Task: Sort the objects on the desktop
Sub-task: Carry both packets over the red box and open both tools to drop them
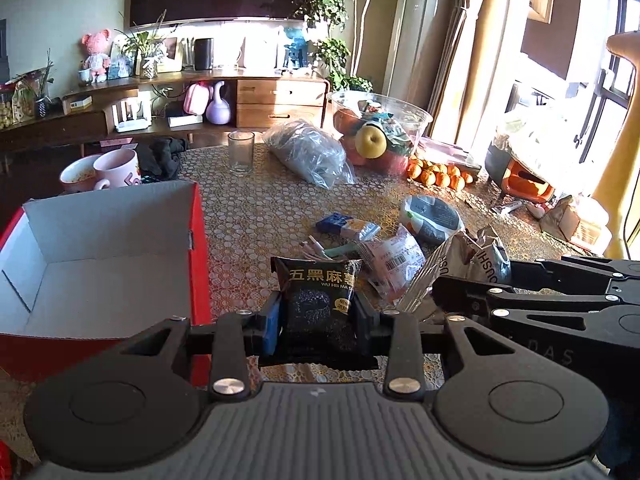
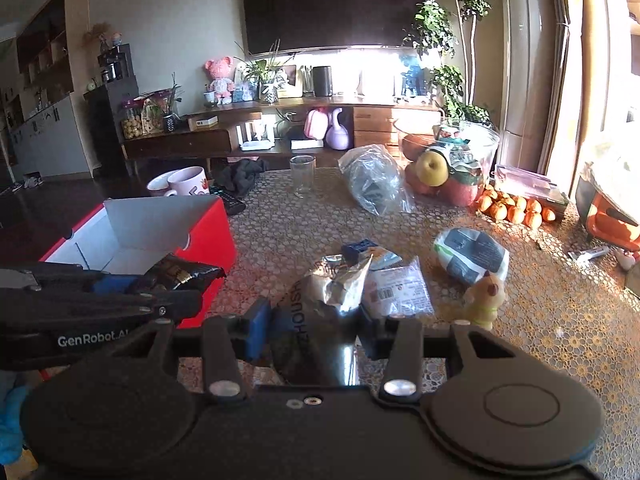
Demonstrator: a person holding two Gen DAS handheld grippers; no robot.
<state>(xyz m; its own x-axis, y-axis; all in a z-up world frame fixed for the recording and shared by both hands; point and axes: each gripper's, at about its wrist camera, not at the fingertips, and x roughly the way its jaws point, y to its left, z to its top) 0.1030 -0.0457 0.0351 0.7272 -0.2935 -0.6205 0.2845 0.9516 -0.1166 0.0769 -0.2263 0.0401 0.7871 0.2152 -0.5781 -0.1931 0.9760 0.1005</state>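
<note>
Both loads lifted: left gripper [image 1: 316, 320] clamped on black packet [image 1: 316, 292], right gripper [image 2: 316, 332] clamped on foil bag [image 2: 320, 300]. Next, probably carry to red box [image 1: 200, 264], release.

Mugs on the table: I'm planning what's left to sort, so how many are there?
2. A pink mug and a white one touching it, both behind the red box. The box may hide others.
</note>
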